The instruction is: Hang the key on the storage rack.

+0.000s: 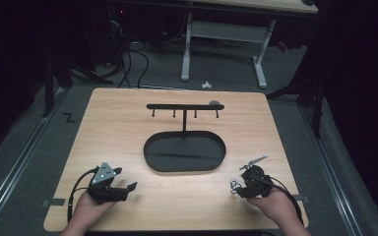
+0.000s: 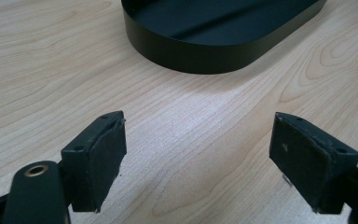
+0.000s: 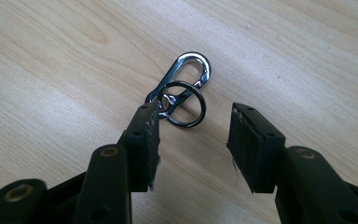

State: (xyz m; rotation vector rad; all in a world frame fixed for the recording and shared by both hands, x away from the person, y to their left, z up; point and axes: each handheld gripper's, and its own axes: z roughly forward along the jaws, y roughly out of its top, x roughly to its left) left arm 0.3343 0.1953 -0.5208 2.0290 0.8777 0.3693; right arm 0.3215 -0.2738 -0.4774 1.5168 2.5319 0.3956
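- Two tools are resting low over the bench (image 1: 128, 123), near its front edge, one per hand.
- Right tool (image 3: 193, 140) is standing released, jaws apart w/ nothing btwn the pads; no grip.
- Carabiner (image 3: 186, 74) w/ its key ring (image 3: 200, 109) is lying flat on the bench just ahead of the right tool's tips; ring is sitting right by the left-hand pad in the right gripper view, whether touching I can't tell.
- In the high view the carabiner (image 1: 235, 185) is lying just left of the right tool (image 1: 241, 183).
- Left tool (image 2: 198, 149) is gaping wide, released, bare wood btwn pads.
- Black oval tray (image 2: 191, 51) is sitting ahead of it, hook stand (image 1: 184, 106) rising from it.
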